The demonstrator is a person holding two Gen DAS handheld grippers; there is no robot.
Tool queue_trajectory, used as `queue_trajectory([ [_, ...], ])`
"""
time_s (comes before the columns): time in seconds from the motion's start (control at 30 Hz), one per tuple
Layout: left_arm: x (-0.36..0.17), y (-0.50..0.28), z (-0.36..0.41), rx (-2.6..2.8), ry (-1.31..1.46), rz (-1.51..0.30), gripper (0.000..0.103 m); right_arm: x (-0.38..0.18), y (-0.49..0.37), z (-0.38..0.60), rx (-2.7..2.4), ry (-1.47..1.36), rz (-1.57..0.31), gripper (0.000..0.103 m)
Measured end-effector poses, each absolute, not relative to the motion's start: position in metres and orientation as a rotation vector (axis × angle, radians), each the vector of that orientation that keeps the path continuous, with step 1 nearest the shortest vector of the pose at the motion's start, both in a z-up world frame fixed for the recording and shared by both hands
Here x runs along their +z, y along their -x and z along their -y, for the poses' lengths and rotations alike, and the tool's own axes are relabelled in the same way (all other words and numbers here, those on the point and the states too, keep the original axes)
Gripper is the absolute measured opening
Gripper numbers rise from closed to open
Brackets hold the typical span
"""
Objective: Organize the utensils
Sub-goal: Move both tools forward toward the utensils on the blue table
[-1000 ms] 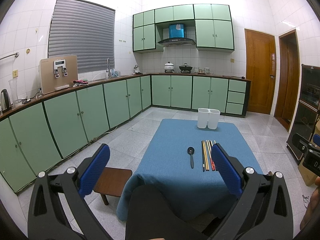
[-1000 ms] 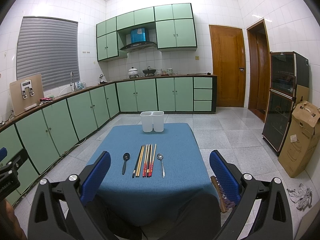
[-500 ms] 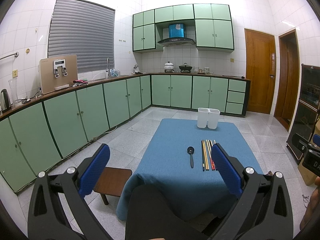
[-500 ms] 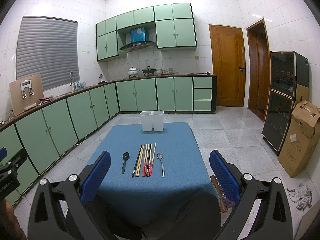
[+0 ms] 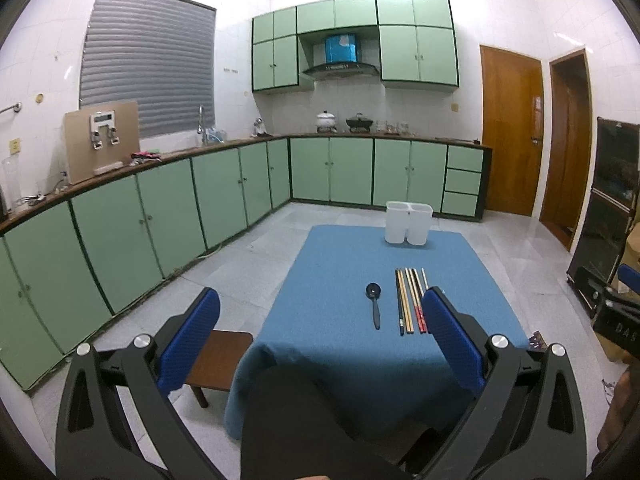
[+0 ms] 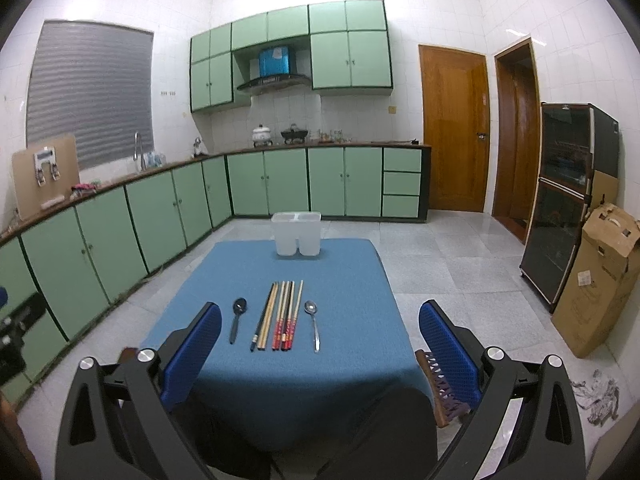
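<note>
A blue-clothed table point(image 6: 344, 280) holds a row of utensils: a black spoon point(image 6: 237, 320), several chopsticks point(image 6: 280, 314) and a metal spoon point(image 6: 313, 322). A white two-compartment holder point(image 6: 297, 239) stands at the far edge. In the left wrist view the black spoon point(image 5: 374, 308), the chopsticks point(image 5: 408, 300) and the holder point(image 5: 408, 223) show; the metal spoon is hidden behind a finger. My left gripper point(image 5: 320, 324) and right gripper point(image 6: 320, 328) are open and empty, held short of the table's near edge.
Green cabinets point(image 6: 160, 216) run along the left and back walls. A small wooden stool point(image 5: 218, 360) stands left of the table. A dark glass cabinet point(image 6: 568, 200) and a cardboard box point(image 6: 600, 276) stand at the right. Wooden doors point(image 6: 456, 128) are at the back.
Both grippers have moved slightly forward toward the table. Nothing on the table has moved.
</note>
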State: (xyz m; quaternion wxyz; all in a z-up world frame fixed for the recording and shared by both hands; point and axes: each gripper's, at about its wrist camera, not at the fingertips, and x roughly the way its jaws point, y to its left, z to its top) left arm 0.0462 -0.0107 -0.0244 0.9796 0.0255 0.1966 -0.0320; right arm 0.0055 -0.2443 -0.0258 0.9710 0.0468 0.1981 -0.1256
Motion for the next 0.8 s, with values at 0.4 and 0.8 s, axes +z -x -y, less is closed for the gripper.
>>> queue_trajectory([
  [0.4, -0.138, -0.190, 0.051, -0.203, -0.080, -0.632, 0.098, -0.121, -0.107, 0.278, -0.195, -0.145, -0.602, 0.097],
  [0.8, -0.236, -0.289, 0.075, -0.217, -0.085, -0.840, 0.098, -0.216, -0.194, 0.293, -0.151, -0.174, -0.789, 0.070],
])
